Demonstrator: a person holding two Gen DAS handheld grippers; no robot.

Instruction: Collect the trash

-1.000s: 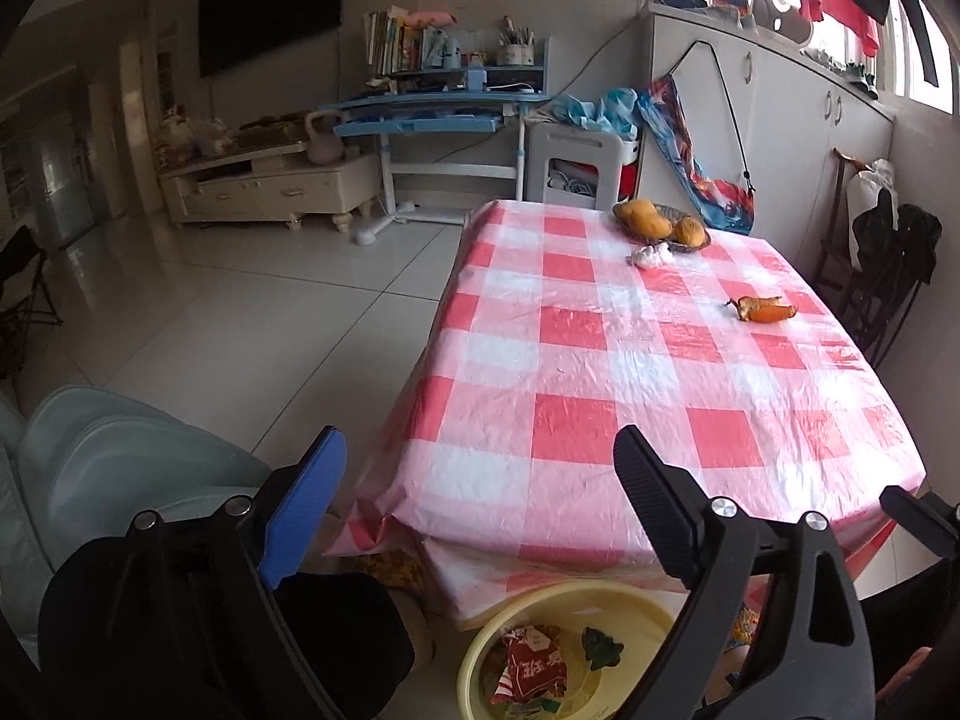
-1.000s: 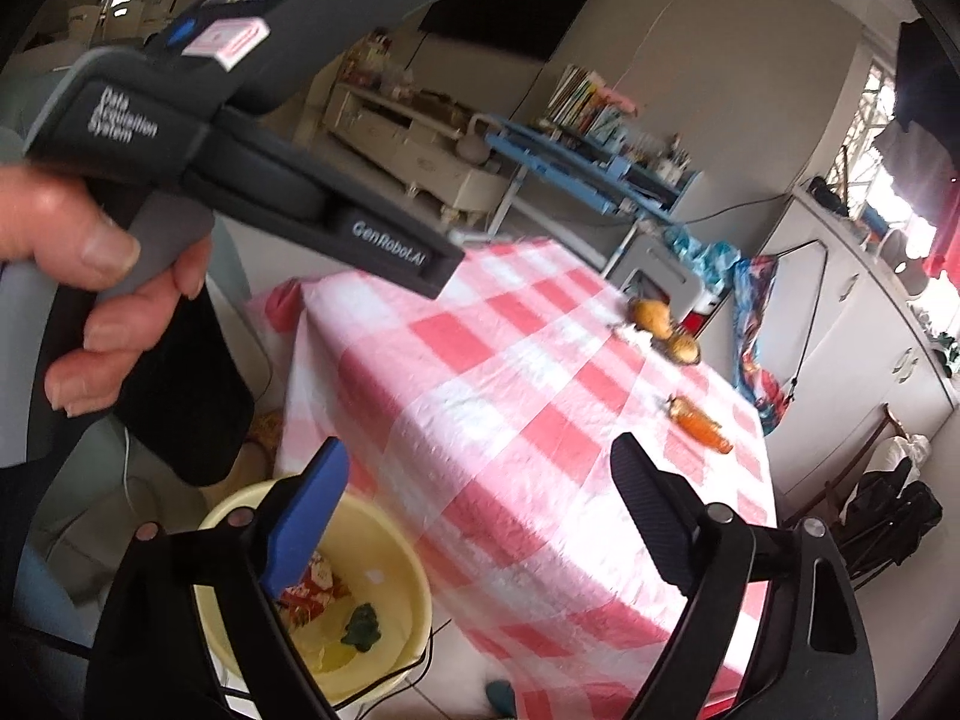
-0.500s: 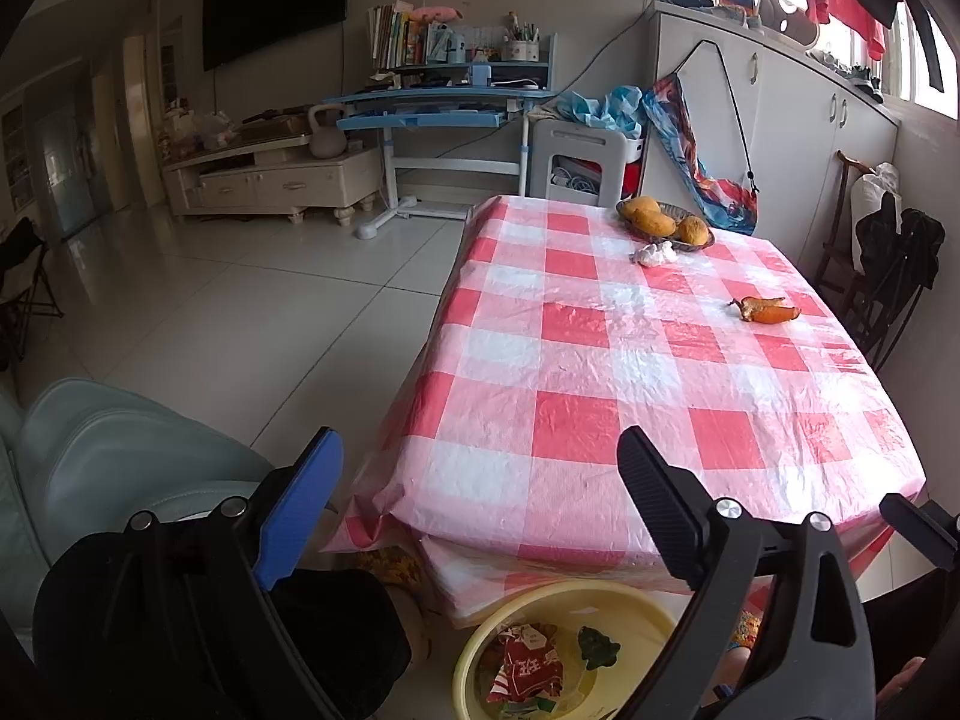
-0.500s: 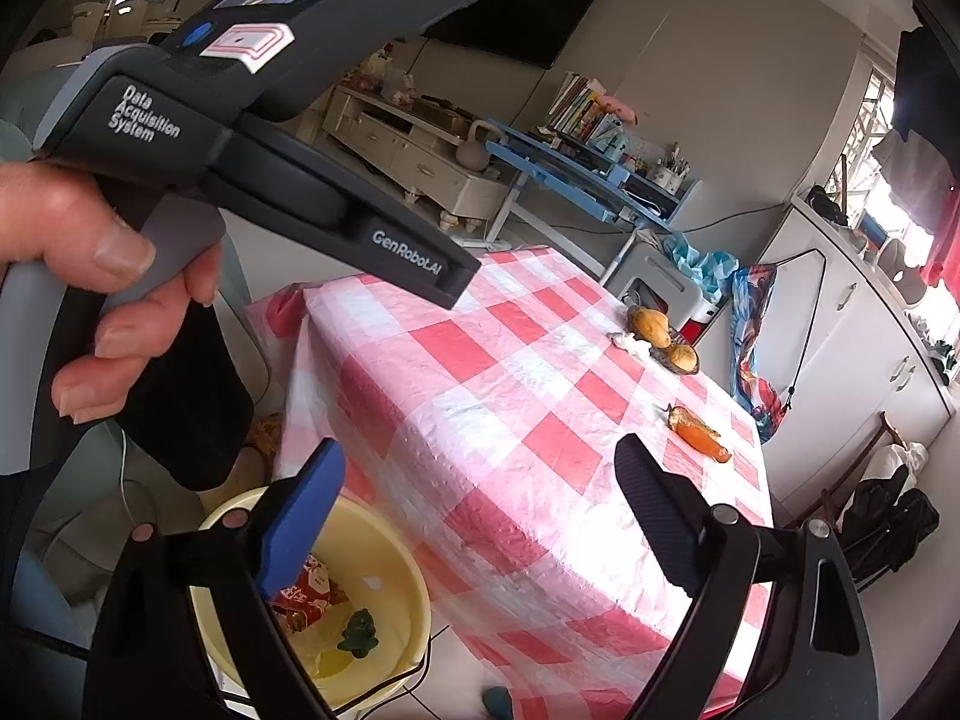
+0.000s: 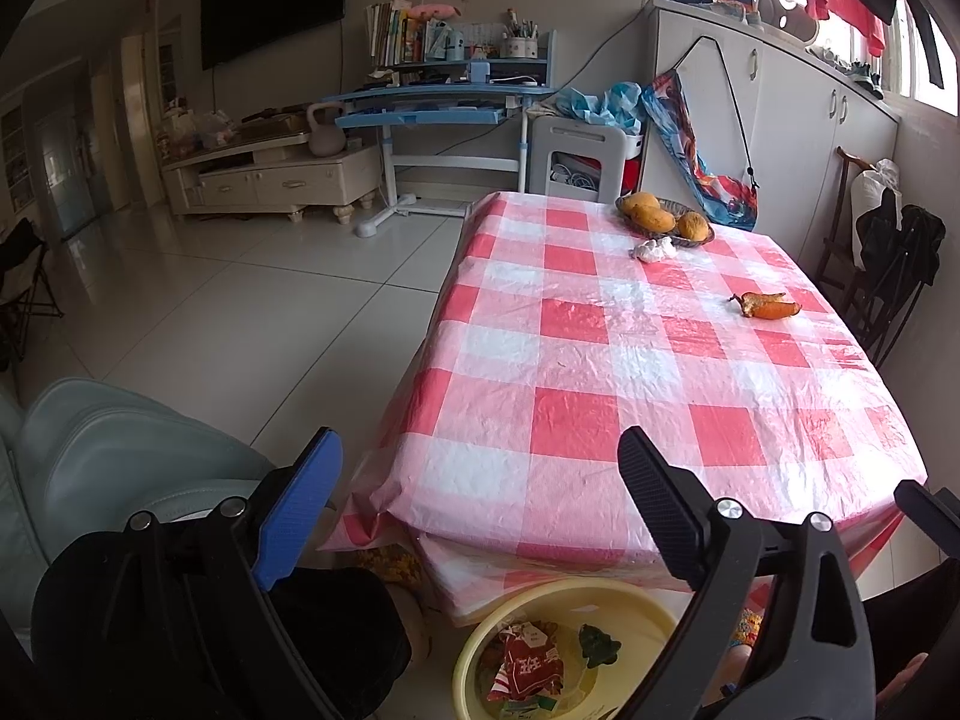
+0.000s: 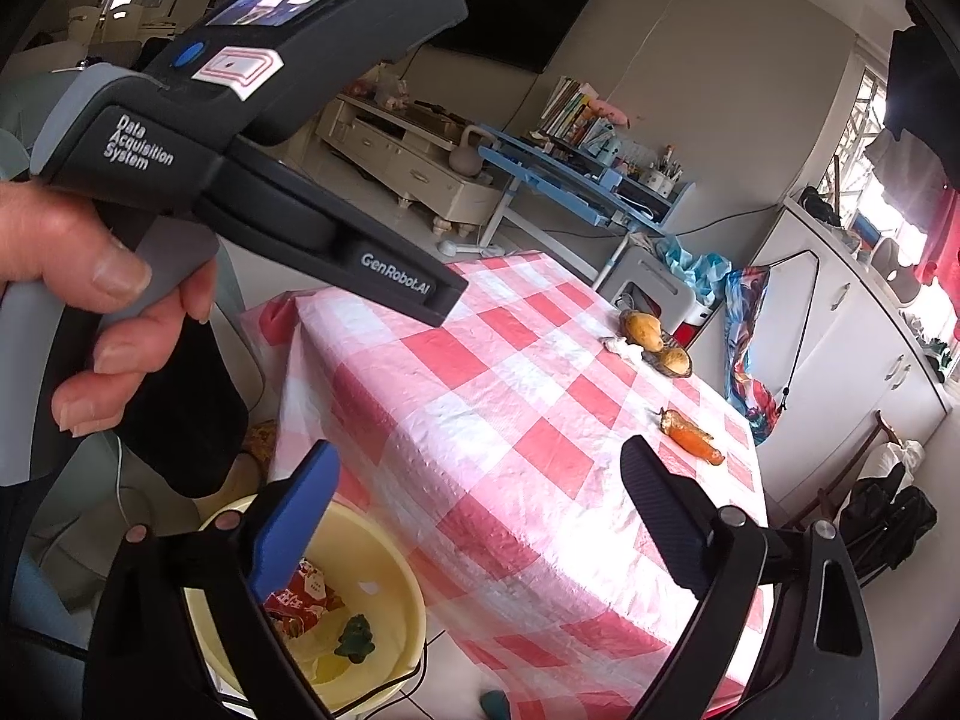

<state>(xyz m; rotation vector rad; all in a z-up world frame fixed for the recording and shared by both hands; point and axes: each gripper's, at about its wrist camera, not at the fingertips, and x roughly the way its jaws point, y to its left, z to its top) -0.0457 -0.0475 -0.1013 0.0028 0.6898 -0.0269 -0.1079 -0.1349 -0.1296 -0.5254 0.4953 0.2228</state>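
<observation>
Hovering over the near edge of the checkered table [image 5: 600,372], left gripper [image 5: 480,510] and right gripper [image 6: 480,516] are both gaping wide, gripping nothing. Orange peel [image 5: 768,306] is lying far across that table beside a crumpled tissue [image 5: 655,250] and fruit basket [image 5: 690,237]; the yellow basin [image 5: 480,654] below the table's near edge is holding a red wrapper [image 5: 531,660].

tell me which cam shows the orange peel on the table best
Left wrist: the orange peel lies unobstructed on the checked tablecloth, its curl visible. The right wrist view shows it too, foreshortened, near that gripper's black finger.
</observation>
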